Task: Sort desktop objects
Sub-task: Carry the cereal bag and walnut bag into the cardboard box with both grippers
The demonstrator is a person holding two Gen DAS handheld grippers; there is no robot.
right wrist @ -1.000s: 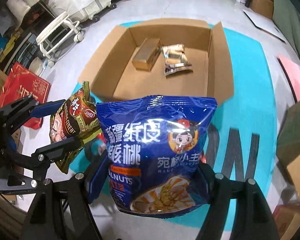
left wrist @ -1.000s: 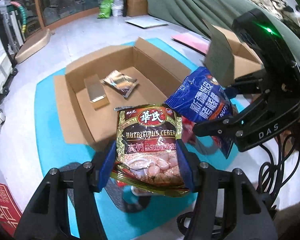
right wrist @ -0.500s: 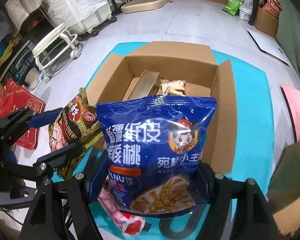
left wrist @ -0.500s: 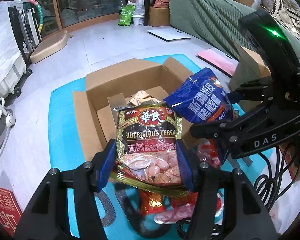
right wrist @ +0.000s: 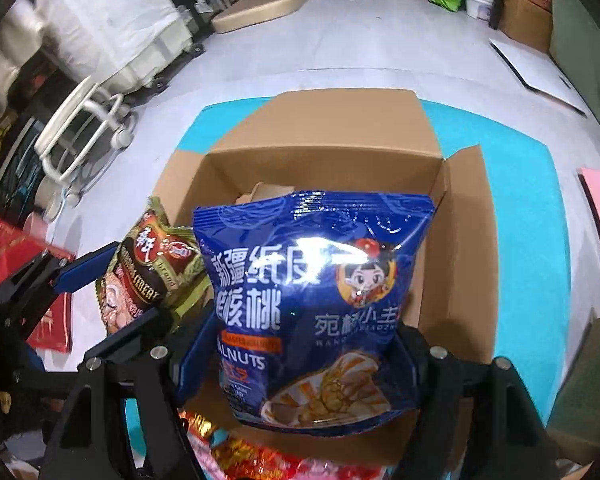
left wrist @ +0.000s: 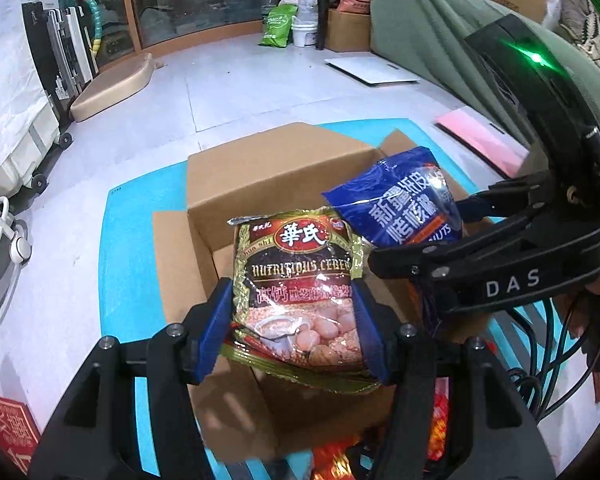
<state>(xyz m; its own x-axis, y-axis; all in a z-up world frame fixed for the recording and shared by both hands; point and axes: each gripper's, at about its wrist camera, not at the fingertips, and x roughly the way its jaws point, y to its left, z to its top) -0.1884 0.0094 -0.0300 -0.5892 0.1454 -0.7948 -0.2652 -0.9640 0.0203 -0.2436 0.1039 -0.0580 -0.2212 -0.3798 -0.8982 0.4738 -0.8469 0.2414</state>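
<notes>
Since the earlier frames I have been carrying both bags toward the cardboard box (right wrist: 324, 136), and they are now hanging over its near edge. My left gripper (left wrist: 296, 316) is clamping the cereal bag (left wrist: 300, 280) and my right gripper (right wrist: 296, 356) the blue walnut bag (right wrist: 312, 300), just beside it. Deeper inside, a small carton (right wrist: 266, 192) is lying, so I judge release is coming next.

Open cardboard box (right wrist: 324, 148) interior mostly free.
</notes>
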